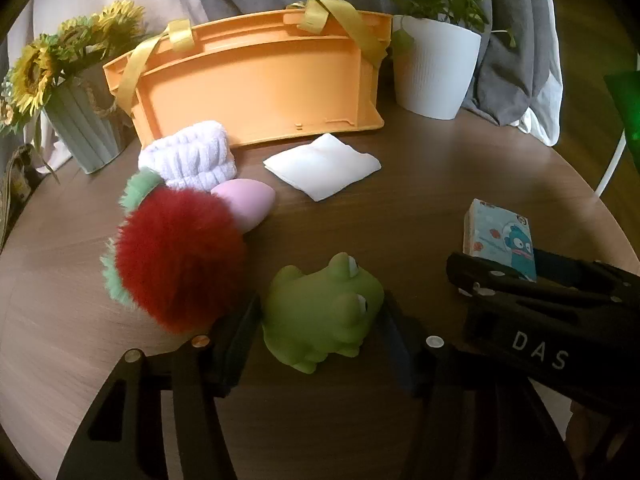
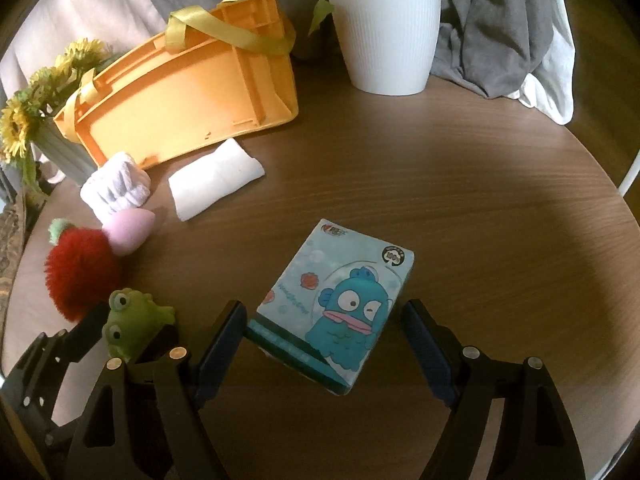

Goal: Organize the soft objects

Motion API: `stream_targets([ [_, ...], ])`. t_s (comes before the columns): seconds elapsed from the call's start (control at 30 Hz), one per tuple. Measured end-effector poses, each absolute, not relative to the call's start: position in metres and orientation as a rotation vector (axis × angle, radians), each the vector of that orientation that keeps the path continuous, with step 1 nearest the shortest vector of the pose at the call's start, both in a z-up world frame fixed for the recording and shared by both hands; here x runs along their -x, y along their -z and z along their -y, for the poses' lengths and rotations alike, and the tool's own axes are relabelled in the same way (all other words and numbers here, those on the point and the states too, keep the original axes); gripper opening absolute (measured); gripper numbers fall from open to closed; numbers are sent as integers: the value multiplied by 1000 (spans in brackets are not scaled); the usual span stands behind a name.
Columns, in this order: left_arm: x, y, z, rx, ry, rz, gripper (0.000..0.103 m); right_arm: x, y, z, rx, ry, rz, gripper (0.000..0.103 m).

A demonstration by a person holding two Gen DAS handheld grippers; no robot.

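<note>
A green frog toy [image 1: 320,312] sits on the round wooden table [image 1: 400,208], between the fingers of my left gripper [image 1: 320,300]. Both pads touch its sides, so the gripper is shut on it. A blue cartoon tissue pack [image 2: 336,300] lies flat between the fingers of my right gripper [image 2: 326,314], which is open, with a gap on the pack's right side. Left of the frog lie a red pompom [image 1: 180,256], a pink sponge [image 1: 248,204], a white terry headband [image 1: 192,156] and a folded white cloth [image 1: 324,166]. An orange basket [image 1: 256,80] with yellow straps lies tipped behind them.
A white pot with a green plant [image 1: 436,68] stands right of the basket. A ribbed pot of sunflowers [image 1: 80,120] stands to its left. Grey and white fabric [image 2: 500,28] hangs behind the table. The table's curved edge [image 2: 600,184] runs along the right.
</note>
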State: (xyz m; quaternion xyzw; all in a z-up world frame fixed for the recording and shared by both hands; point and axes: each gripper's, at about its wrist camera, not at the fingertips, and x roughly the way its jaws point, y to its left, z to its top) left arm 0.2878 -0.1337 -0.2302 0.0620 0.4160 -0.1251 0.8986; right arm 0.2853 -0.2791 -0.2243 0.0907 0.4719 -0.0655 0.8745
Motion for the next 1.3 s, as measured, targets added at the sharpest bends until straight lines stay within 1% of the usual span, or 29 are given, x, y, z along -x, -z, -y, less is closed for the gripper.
stream_targets([
  [0.03,-288,230,134,-127,259,-862,57,-285,224,279,-189,135,-984,72],
  [0.27,-289,229,131,-95,253,-868,56,-282,223,280,-202,134,-984,69],
  [0.8,-283,202,131,-52,243,-823,56,-274,201,294,-224,141,-927,68],
  [1.3,-279,145,110,19,201,-723,56,-272,156,292,-220,123,-817,68],
])
